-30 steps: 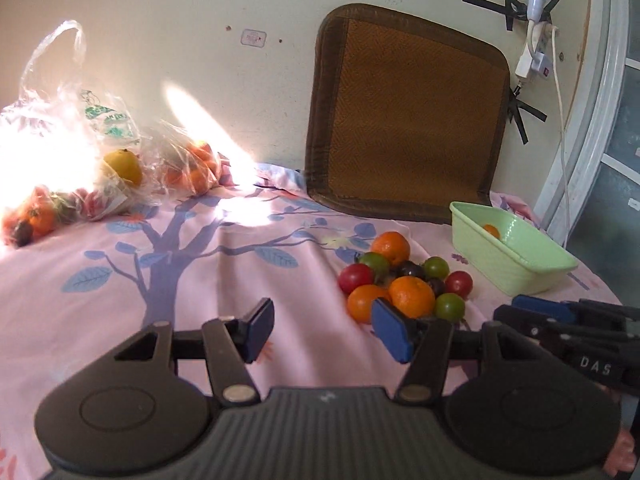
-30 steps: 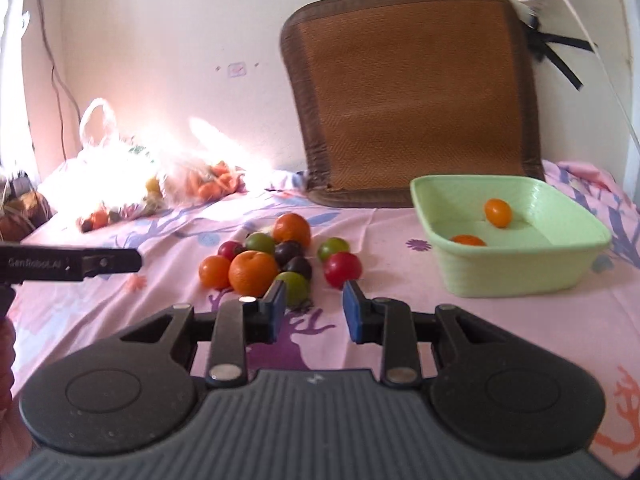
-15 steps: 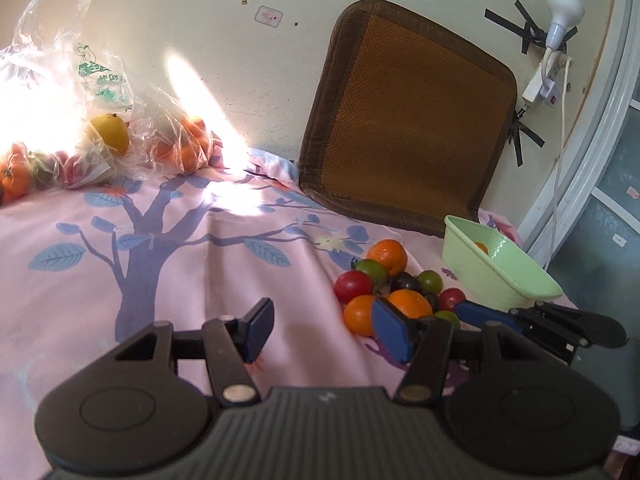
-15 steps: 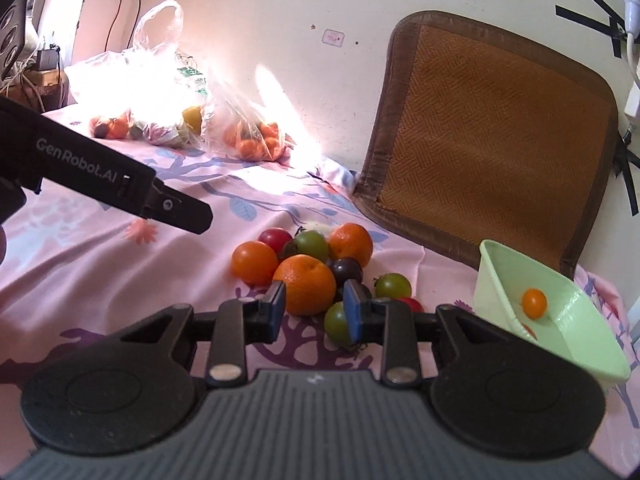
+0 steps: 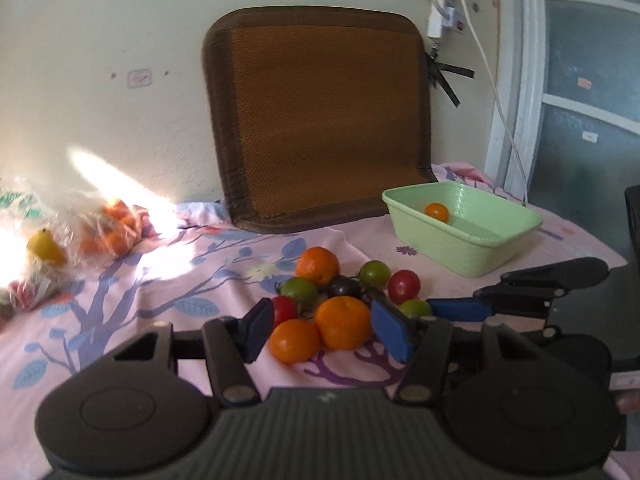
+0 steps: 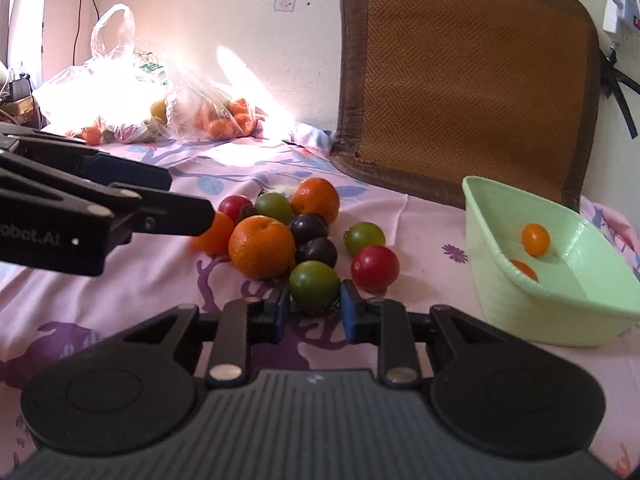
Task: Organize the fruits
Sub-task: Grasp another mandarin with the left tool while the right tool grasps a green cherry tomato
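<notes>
Beside fruit pile (image 6: 296,236), green basin (image 6: 560,304)

A pink cloth (image 6: 420,224) covers the surface; on it are seen loose fruit (image 6: 262,246), a green tub (image 6: 532,300), bags (image 6: 120,108) and a mat (image 6: 468,76).

Fruit pile (image 6: 296,240) mid-cloth (image 6: 424,236), w/ basin (image 6: 560,304) to its right nr right edge, two small fruits (image 6: 535,240) in it. Mat (image 6: 468,80) behind, leaning on wall at back edge. Bags (image 6: 160,108) at back-left corner.
</notes>
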